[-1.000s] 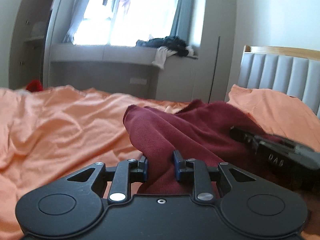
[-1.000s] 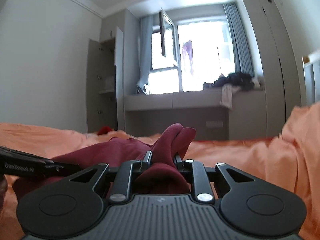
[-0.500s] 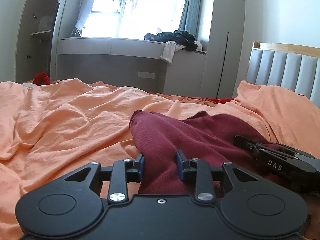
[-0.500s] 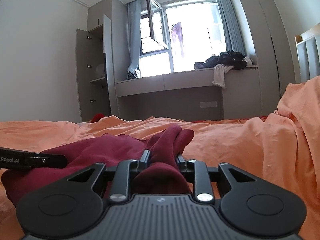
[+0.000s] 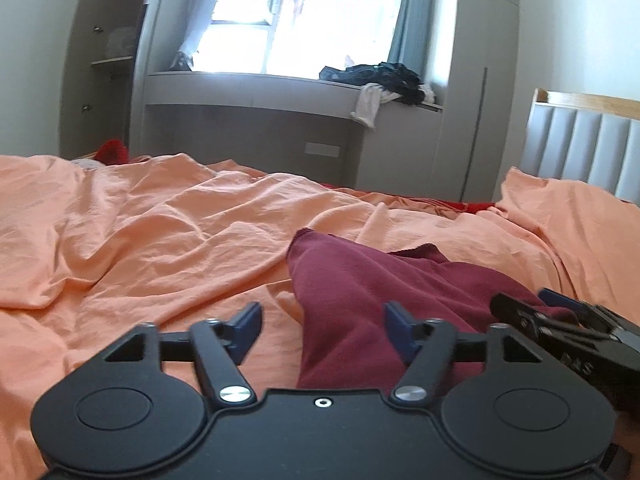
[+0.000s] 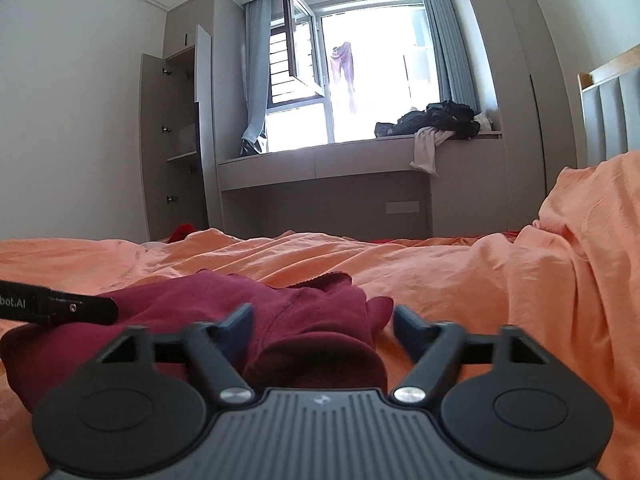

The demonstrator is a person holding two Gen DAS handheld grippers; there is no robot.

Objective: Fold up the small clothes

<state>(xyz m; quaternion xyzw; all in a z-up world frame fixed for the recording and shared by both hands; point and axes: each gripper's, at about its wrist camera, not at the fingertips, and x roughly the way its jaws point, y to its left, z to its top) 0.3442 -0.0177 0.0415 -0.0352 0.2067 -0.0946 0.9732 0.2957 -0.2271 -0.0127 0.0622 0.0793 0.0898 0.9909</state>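
A dark red garment (image 5: 360, 280) lies crumpled on the orange bedsheet (image 5: 160, 232). My left gripper (image 5: 322, 316) is open, its blue fingertips spread on either side of the cloth's near end. My right gripper (image 6: 322, 316) is open too, with the garment (image 6: 312, 312) lying loose between its fingers. The right gripper's body shows at the right of the left wrist view (image 5: 568, 340). The left gripper's finger shows at the left of the right wrist view (image 6: 60, 306).
A grey window bench (image 6: 360, 160) with a pile of dark and white clothes (image 6: 440, 124) stands beyond the bed. A padded headboard (image 5: 584, 148) is at the right. A red item (image 5: 112, 150) lies at the bed's far left edge.
Both grippers have opened and let go of the red garment, which has dropped flatter onto the sheet. Both have lowered slightly toward the bed.
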